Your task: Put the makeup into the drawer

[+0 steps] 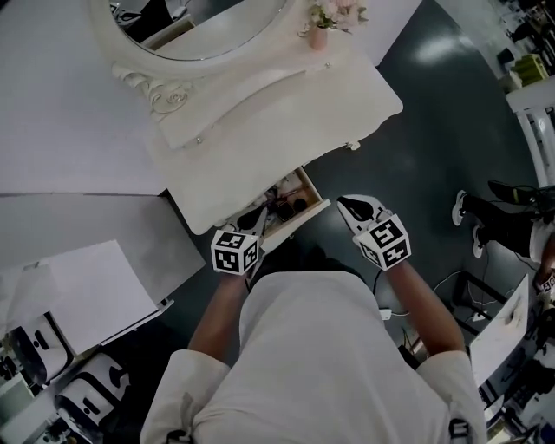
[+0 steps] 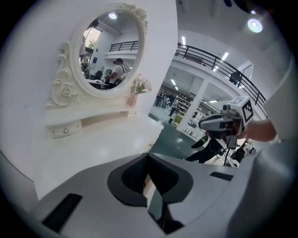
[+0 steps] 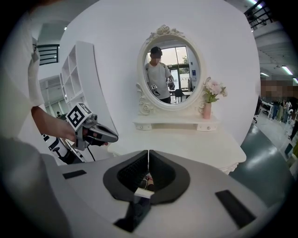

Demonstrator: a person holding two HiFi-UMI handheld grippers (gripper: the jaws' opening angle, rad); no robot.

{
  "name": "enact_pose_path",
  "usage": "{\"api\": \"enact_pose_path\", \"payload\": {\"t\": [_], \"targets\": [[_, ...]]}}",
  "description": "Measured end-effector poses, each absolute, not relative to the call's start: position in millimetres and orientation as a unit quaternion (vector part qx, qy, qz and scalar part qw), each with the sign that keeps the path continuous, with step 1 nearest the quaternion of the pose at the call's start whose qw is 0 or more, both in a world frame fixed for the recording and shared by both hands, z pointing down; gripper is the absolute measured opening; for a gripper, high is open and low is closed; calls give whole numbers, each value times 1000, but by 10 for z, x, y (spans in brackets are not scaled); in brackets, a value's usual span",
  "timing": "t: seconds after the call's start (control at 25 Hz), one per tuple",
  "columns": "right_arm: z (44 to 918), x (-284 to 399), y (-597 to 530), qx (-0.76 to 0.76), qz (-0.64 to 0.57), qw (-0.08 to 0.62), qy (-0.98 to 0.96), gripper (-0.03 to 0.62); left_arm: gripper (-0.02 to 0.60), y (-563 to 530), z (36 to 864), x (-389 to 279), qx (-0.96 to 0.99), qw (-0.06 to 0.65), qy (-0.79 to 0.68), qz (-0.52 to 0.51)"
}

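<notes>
White desk [image 1: 286, 113] carries an oval mirror [image 1: 199, 26] and pink vase [image 1: 319, 36]; dark green floor [image 1: 434, 130]. The drawer [image 1: 303, 217] is open, makeup [image 1: 286, 206] inside. Left tool [image 1: 259, 214] over the drawer and right tool [image 1: 349, 203] just beside it: both pressed together, empty.

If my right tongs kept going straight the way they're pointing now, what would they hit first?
Probably the open drawer of the white dressing table. The shut right tongs angle down toward the drawer, which shows just past their tips. Depth is unclear, so the table's edge above it might come first.

No legible text or numbers
</notes>
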State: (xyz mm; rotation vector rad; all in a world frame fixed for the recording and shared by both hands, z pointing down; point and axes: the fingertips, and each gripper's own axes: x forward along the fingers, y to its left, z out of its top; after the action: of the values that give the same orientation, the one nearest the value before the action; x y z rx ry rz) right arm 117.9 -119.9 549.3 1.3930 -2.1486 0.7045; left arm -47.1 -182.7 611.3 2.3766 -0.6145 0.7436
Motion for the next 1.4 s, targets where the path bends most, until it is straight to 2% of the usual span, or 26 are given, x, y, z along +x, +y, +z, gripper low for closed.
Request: {"api": "enact_pose_path", "payload": {"t": [0.92, 1.4], "targets": [[5104, 980, -70, 476, 180, 210, -835, 29, 16, -564, 4966, -1066, 890, 206, -371, 166], [4727, 608, -254, 515, 136, 186, -826, 29, 15, -627, 4569, -1626, 910, 155, -357, 144]]}}
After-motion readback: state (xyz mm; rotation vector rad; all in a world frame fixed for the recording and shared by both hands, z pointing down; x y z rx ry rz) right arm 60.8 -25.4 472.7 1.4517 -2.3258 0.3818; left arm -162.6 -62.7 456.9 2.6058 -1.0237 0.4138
